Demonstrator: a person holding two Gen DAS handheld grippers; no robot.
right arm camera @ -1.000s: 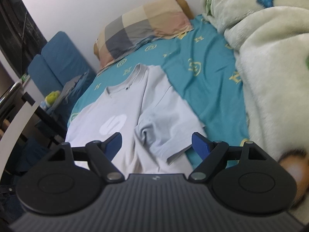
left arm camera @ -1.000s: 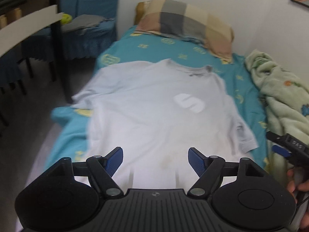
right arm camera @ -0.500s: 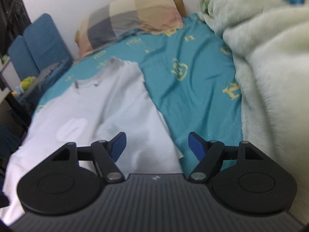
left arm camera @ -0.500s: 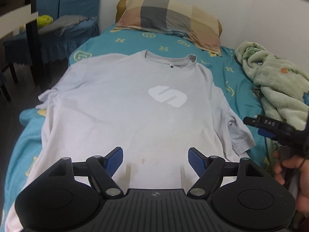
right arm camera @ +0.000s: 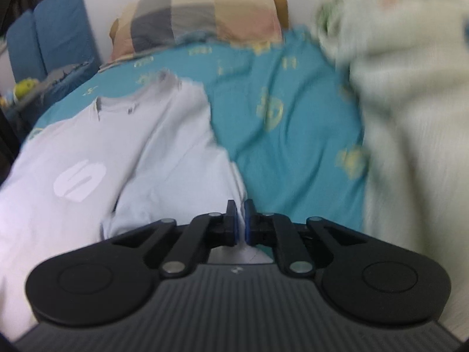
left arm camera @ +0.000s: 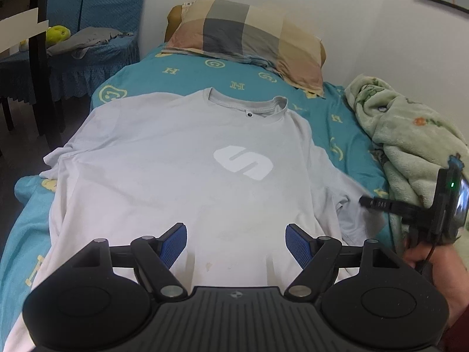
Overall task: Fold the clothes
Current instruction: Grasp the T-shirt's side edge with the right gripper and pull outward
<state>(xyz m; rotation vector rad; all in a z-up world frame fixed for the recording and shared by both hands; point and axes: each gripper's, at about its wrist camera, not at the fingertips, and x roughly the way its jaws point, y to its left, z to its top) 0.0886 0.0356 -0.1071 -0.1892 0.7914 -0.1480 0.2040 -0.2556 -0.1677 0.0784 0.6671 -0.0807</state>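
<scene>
A pale grey T-shirt point(left arm camera: 176, 170) with a white logo lies flat, front up, on the teal bed sheet point(left arm camera: 255, 82), collar toward the pillow. My left gripper point(left arm camera: 236, 239) is open and empty above the shirt's lower middle. My right gripper point(right arm camera: 240, 220) is shut on the edge of the shirt's right sleeve point(right arm camera: 187, 182); the shirt point(right arm camera: 73, 152) spreads to its left. In the left wrist view the right gripper point(left arm camera: 369, 202) reaches the sleeve from the right side.
A checked pillow point(left arm camera: 249, 35) lies at the head of the bed. A rumpled pale green blanket point(left arm camera: 410, 135) runs along the wall on the right. A blue covered chair point(left arm camera: 88, 50) and a dark table leg point(left arm camera: 41, 58) stand left of the bed.
My right gripper has closed from wide open onto the right sleeve's edge and moved closer to it. My left gripper has stayed open and shifted slightly over the shirt's lower part.
</scene>
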